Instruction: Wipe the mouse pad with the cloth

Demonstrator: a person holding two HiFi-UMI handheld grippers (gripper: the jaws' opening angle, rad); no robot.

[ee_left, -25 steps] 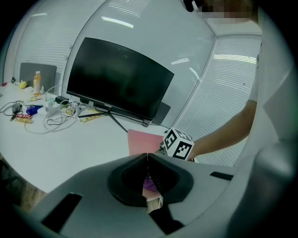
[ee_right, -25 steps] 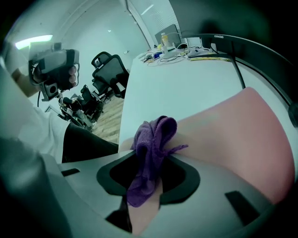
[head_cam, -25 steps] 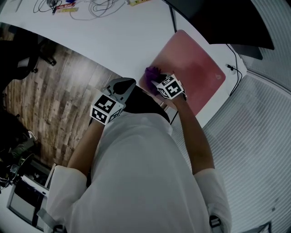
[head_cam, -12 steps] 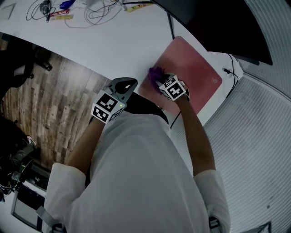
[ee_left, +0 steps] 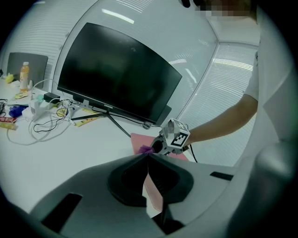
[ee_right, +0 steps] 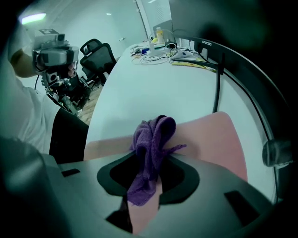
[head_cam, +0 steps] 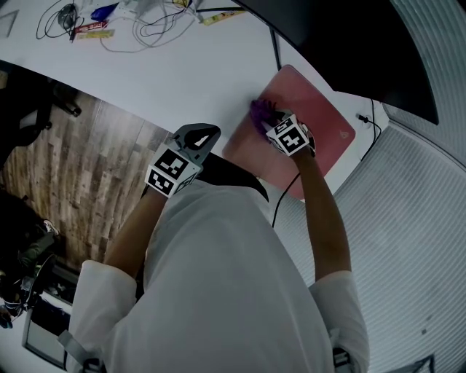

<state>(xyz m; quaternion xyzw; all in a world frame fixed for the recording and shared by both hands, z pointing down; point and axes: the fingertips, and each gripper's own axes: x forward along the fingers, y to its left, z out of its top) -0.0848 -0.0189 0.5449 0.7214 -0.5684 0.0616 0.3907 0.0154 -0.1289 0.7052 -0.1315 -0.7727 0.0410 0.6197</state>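
Note:
A pink mouse pad [head_cam: 320,109] lies on the white desk [head_cam: 182,76], below the monitor. My right gripper [head_cam: 266,121] is over the pad's left part, shut on a purple cloth [head_cam: 259,112]. In the right gripper view the cloth [ee_right: 152,139] hangs bunched between the jaws and rests on the pad [ee_right: 209,137]. My left gripper [head_cam: 206,135] is off the desk's near edge, shut and holding nothing. The left gripper view shows the cloth [ee_left: 145,149], the pad [ee_left: 138,138] and the right gripper's marker cube [ee_left: 176,135] ahead of it.
A large dark monitor [head_cam: 349,44] overhangs the pad's far side, on a thin stand [ee_right: 218,79]. Loose cables and small items [head_cam: 138,18] lie at the desk's far left. A black cable [head_cam: 376,120] runs beside the pad's right edge. Wooden floor [head_cam: 80,160] lies left.
My right gripper has slid the cloth farther up the pad, away from the desk's near edge and toward the monitor. The left gripper has stayed about where it was.

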